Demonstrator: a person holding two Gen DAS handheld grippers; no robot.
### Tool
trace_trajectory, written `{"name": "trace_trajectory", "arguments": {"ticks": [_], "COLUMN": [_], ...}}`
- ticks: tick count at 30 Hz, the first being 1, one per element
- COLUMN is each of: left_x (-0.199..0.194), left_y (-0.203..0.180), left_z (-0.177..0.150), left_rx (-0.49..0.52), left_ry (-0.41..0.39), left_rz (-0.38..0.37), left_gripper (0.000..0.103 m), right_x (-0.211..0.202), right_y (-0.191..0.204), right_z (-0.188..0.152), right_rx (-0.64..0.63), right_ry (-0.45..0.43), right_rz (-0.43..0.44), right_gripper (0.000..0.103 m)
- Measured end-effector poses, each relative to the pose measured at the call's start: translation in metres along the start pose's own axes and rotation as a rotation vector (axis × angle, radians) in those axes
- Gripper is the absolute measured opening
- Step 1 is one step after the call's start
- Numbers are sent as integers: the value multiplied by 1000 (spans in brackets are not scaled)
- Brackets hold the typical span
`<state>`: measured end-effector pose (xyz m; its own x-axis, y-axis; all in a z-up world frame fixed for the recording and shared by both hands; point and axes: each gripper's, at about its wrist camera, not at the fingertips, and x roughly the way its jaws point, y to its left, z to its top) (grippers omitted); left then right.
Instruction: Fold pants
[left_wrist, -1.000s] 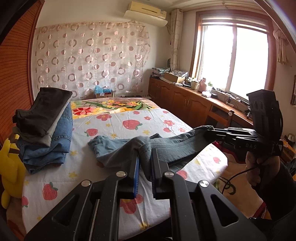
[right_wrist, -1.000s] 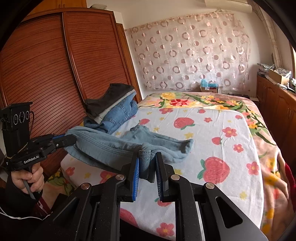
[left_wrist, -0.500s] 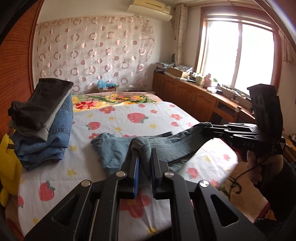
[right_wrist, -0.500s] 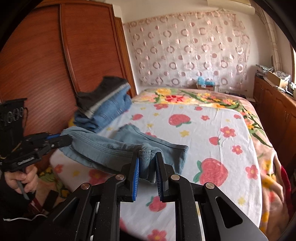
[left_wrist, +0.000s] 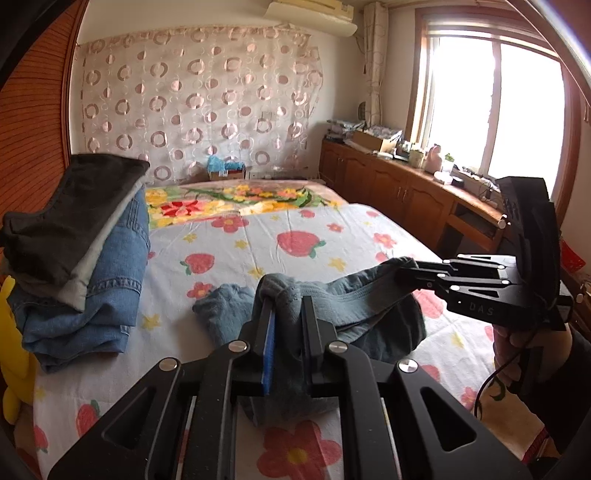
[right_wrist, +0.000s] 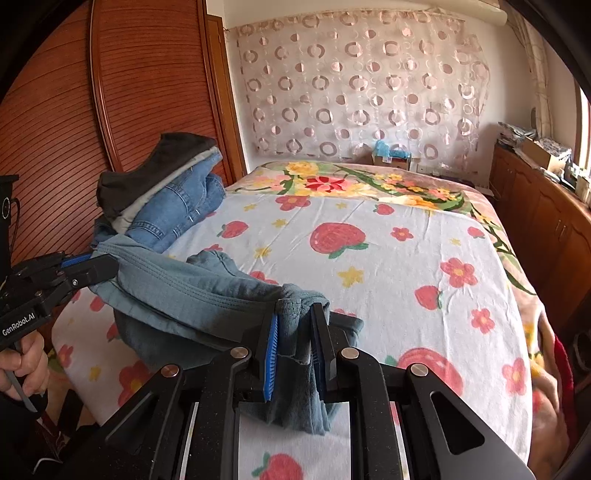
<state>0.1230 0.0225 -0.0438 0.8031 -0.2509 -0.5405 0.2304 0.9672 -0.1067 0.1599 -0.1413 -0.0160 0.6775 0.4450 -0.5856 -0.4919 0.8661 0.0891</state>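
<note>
Grey-blue pants (left_wrist: 373, 295) (right_wrist: 184, 291) hang stretched between my two grippers above the near end of the bed. My left gripper (left_wrist: 286, 310) is shut on one bunched corner of the waistband. My right gripper (right_wrist: 295, 314) is shut on the other corner. In the left wrist view the right gripper (left_wrist: 406, 267) shows at the right, clamping the fabric. In the right wrist view the left gripper (right_wrist: 99, 264) shows at the left, doing the same. The pants legs sag below the taut band onto the sheet.
A bed with a strawberry-print sheet (left_wrist: 295, 243) (right_wrist: 388, 266) lies ahead. Folded jeans and dark clothes are stacked (left_wrist: 85, 251) (right_wrist: 166, 195) at its left edge, by a wooden wardrobe (right_wrist: 74, 110). Wooden cabinets (left_wrist: 399, 195) run under the window on the right. A hand (right_wrist: 26, 362) grips the left handle.
Both grippers have moved forward and lower over the bed with the pants. The trailing legs have bunched up closer under the waistband. Neither grip has changed.
</note>
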Motion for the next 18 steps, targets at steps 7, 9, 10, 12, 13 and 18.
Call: {"name": "trace_trajectory", "arguments": {"ticks": [7,9,10,12,13,18], "left_x": [10,10,9,10,9,8], "left_y": [1,1,1,1,1,3], "left_z": [-14,-16,-18,-18,-19,-22], "left_rx": [-2,-5,-6,-6,-5,9], "left_ry": [56,64,66,69,66,69], "left_rz": [12,12,12,19,28,44], "left_gripper": [14,16,17,19,20,31], "right_x": [10,12,12,13,12,14], "right_y": [-4,-4,-4,-5,-6,-9], "right_z": [-6,-8,-8,-9,-10,-11], "right_rx": [11,9,9,12,13,20], "right_ry": [34,43,46,54,56,59], "right_rz": [14,12,12,11,10,10], "right_gripper": [16,16,16,16,16,16]}}
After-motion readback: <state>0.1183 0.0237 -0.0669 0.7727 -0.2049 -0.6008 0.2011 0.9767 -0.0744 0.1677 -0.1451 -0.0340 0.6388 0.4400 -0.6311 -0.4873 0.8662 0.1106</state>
